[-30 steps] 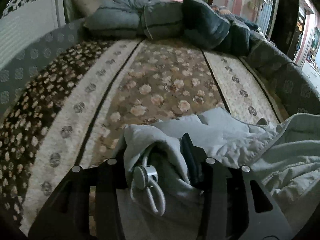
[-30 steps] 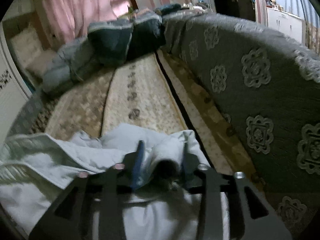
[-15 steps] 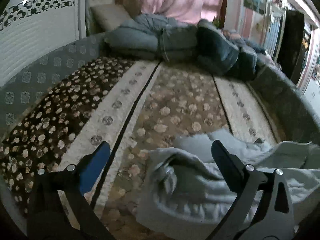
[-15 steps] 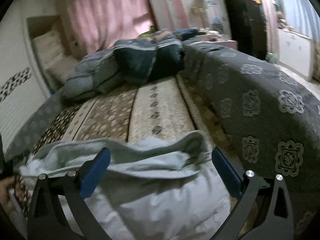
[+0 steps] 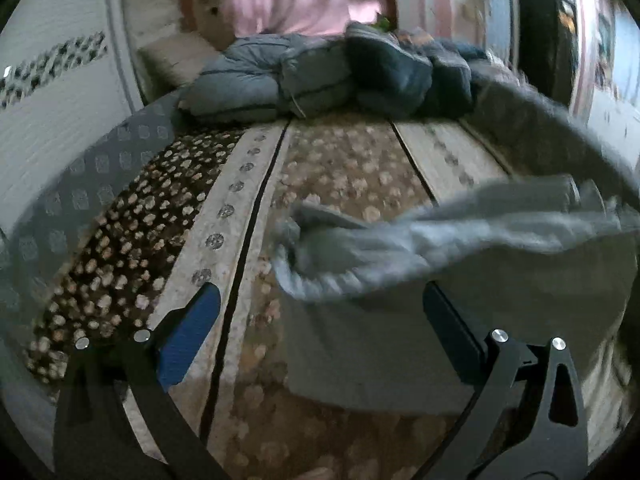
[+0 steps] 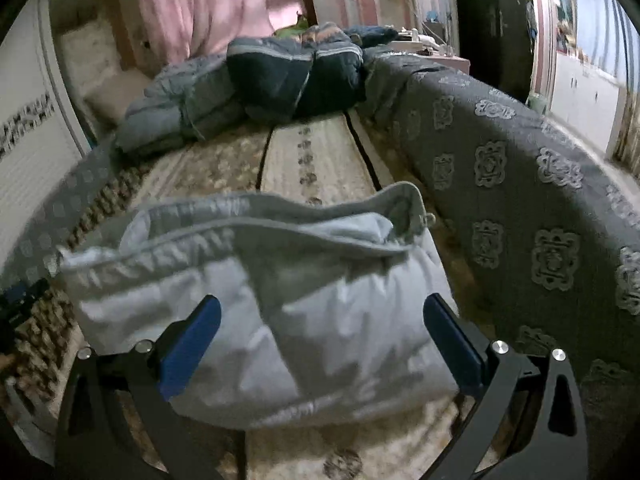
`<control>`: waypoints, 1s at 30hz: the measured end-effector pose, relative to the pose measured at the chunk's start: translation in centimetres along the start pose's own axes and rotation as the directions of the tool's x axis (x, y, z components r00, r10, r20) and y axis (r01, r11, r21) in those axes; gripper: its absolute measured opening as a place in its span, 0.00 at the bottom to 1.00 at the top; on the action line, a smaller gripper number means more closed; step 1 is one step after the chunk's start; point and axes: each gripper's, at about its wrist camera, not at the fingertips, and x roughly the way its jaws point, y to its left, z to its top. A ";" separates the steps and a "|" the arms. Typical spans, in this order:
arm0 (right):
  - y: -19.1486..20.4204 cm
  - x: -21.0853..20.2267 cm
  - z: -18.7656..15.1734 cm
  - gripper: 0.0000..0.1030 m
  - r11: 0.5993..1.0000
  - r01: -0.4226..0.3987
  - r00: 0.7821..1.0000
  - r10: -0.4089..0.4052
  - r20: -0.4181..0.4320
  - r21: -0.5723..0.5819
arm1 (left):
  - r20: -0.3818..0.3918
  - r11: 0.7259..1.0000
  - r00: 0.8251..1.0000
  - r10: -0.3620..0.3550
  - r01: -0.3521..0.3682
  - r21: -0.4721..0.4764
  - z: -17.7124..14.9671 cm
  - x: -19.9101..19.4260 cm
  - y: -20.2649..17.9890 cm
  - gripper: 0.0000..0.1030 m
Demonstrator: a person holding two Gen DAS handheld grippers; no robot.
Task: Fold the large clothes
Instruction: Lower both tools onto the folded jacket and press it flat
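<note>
Lying folded on the bed [image 6: 320, 160], pale garment [image 6: 280, 300] below both grippers; left gripper [image 5: 320, 320] spread, right gripper [image 6: 320, 328] spread, neither touching it

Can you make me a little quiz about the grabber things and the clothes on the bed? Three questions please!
1. True or false: the left gripper is squeezing the light grey garment.
2. Where does the garment lie? A) on the flowery bedspread B) on the floor C) on a chair
3. Fill in: at the far end of the bed is a pile of ____ quilts.

Key: 1 false, both it and the right gripper are open with nothing held. 2 A. 3 blue.
</note>
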 end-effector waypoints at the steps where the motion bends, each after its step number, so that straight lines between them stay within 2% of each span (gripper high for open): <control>1: 0.5 -0.1 -0.3 0.98 1.000 0.001 1.000 -0.001 -0.011 -0.016 | 0.010 1.000 1.000 -0.018 0.018 0.024 -0.3 -0.7 -0.8 0.97; 4: 1.9 0.5 -0.9 0.98 0.997 -0.030 0.999 0.027 -0.044 -0.067 | 0.019 0.990 0.995 -0.100 0.098 0.106 -1.4 -2.5 -4.1 0.97; 6: 2.5 1.3 -1.1 0.98 0.994 -0.028 0.999 0.023 -0.050 -0.103 | 0.020 0.983 0.990 -0.138 0.134 0.123 -1.9 -2.3 -6.0 0.97; 9: 2.6 3.0 -1.1 0.98 0.995 -0.028 0.997 0.022 -0.069 -0.094 | 0.017 0.985 0.993 -0.117 0.114 0.126 -1.9 -0.7 -7.3 0.97; 13: 2.8 5.2 -0.8 0.98 0.996 -0.025 0.997 0.018 -0.075 -0.085 | 0.011 0.992 0.994 -0.106 0.105 0.072 -1.1 2.3 -8.0 0.97; 18: 3.1 9.0 -0.1 0.98 0.989 0.020 0.999 -0.026 -0.042 -0.145 | 0.068 0.992 0.998 -0.011 0.002 0.129 -0.4 6.8 -9.7 0.97; 21: 2.8 12.0 0.4 0.98 0.988 0.051 0.997 -0.060 -0.058 -0.148 | -0.011 0.994 1.000 -0.005 0.007 0.108 -0.7 11.0 -9.4 0.97; 25: 3.3 14.8 1.5 0.99 0.983 0.094 0.993 -0.104 -0.056 -0.158 | -0.041 0.997 0.999 -0.011 0.014 0.074 -0.9 14.1 -8.9 0.97; 27: 3.4 16.4 2.0 0.99 0.982 0.104 0.990 -0.117 -0.079 -0.159 | -0.078 0.999 0.997 -0.026 0.029 0.041 -0.7 15.7 -8.4 0.97; 30: 3.1 18.9 2.1 0.99 0.990 0.090 0.985 -0.104 -0.137 -0.106 | -0.121 0.998 0.992 -0.037 0.043 0.044 -0.6 18.0 -8.1 0.97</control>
